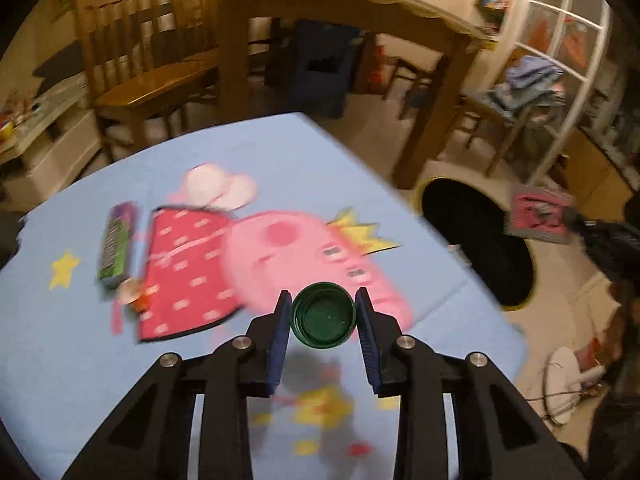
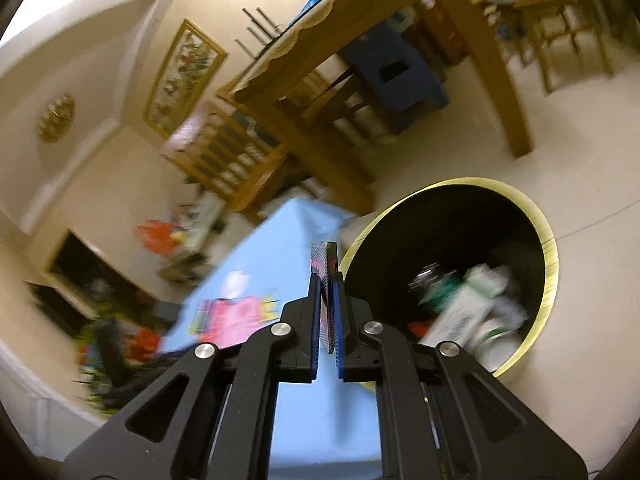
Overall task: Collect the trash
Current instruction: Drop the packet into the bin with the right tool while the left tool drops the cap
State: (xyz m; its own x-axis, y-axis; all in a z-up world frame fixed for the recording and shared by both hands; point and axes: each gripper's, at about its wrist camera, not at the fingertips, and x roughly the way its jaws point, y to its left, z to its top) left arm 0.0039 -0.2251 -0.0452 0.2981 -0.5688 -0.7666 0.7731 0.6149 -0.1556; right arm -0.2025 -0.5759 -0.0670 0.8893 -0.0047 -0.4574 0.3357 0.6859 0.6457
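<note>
- Lying at the far left of our blue bench [image 1: 280, 152], a purple-green wrapper [image 1: 116, 246] and a small white scrap [image 1: 129, 291] sit well apart from our jaws.
- Our left gripper [image 1: 323, 300] pinches a green bottle cap [image 1: 323, 315], jaws spread just cap-wide, above the bench.
- Our right gripper [image 2: 329, 284] clamps a flat pink packet [image 2: 325, 258] edge-on, jaws nearly together, beside the black bin [image 2: 548, 240] holding trash.

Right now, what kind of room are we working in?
Most likely a home dining or living room: a wooden dining table with chairs, framed pictures on the wall, and a low table under a cartoon cloth.
</note>
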